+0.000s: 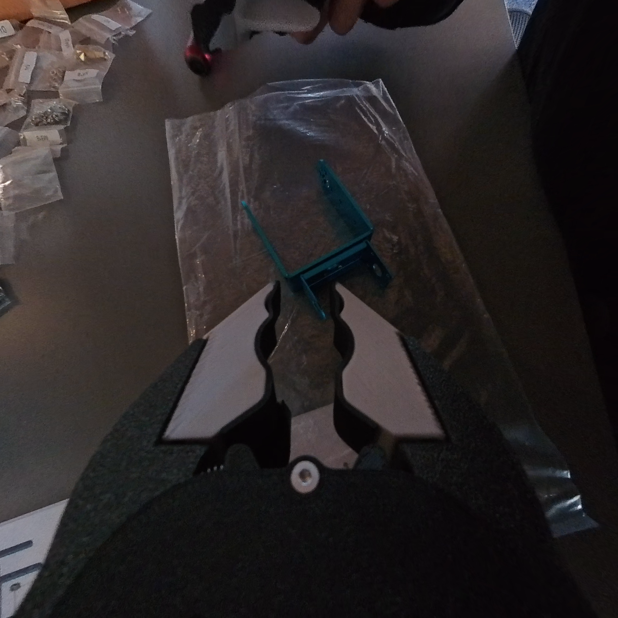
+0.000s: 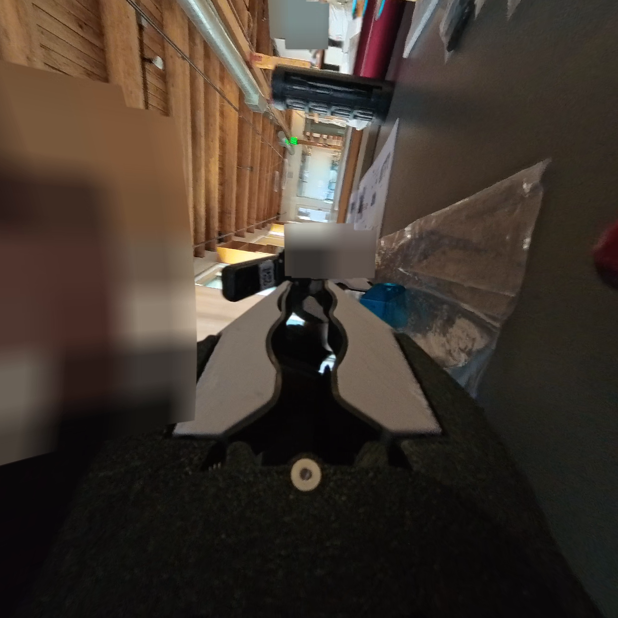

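A teal metal bracket (image 1: 321, 257) lies on a clear plastic bag (image 1: 234, 174) on the grey table (image 1: 100, 301). My left gripper (image 1: 306, 290) is low over the bag, its jaws apart on either side of the bracket's near flange, not visibly pressing it. My right gripper (image 2: 307, 291) is turned on its side beside the table, open and empty. In the right wrist view the bracket (image 2: 384, 302) and the bag (image 2: 468, 267) lie just right of its fingertips. A black device with a blurred patch shows beyond the fingertips.
Several small bags of hardware (image 1: 40, 83) lie at the far left. A red-ended tool (image 1: 197, 58) and a person's hand (image 1: 334, 23) are at the far edge. A white sheet (image 1: 20, 551) is near left. A black box (image 2: 331, 93) and a paper (image 2: 378, 174) sit on the table. Tip to tip, the grippers are about 12 cm apart.
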Demonstrator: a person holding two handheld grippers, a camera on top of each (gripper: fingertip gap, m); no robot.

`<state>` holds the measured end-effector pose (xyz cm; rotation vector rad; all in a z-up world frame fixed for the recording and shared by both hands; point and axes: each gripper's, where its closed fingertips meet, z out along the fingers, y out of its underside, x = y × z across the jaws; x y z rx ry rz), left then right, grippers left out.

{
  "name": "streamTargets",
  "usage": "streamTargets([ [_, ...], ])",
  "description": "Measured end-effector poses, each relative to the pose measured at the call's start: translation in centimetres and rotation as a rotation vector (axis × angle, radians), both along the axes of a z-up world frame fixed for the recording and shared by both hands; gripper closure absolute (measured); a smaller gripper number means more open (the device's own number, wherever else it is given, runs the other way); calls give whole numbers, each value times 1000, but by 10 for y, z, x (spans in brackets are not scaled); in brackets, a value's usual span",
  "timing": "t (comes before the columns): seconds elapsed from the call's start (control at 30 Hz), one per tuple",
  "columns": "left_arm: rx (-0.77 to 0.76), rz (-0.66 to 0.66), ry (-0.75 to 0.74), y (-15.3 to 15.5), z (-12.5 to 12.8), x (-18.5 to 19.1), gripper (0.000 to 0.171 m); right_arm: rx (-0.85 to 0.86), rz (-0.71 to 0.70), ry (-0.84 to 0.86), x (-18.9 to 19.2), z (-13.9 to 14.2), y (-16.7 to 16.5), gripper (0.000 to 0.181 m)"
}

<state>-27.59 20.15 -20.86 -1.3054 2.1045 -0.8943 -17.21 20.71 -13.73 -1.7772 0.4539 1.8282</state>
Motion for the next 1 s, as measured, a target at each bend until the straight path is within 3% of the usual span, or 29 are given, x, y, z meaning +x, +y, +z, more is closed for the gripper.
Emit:
streamTargets([
  [0.03, -1, 0, 0, 0, 0, 0, 143, 4, 4, -91, 0, -7, 0, 160],
  [0.1, -2, 1, 1, 0, 0, 0, 143, 64, 59, -415, -3, -26, -4, 163],
  [0.17, -2, 0, 2, 0, 0, 0, 143, 182, 168, -783, -8, -42, -10, 154],
  [0.33, -4, 3, 5, 0, -1, 1, 143, 436, 387, -1313, -26, -48, -9, 162],
  [0.5, 5, 2, 6, 0, -1, 0, 143, 478, 590, -1426, -41, -62, -2, 164],
  [0.63, 5, 3, 2, 1, -1, 0, 144, 505, 667, -1470, -50, -74, 0, 166],
  [0.8, 9, -1, 3, 0, -1, 0, 143, 511, 689, -1527, -48, -79, 1, 170],
  [1.0, 7, -4, 3, -1, -1, 0, 143, 477, 683, -1469, -47, -79, 1, 174],
])
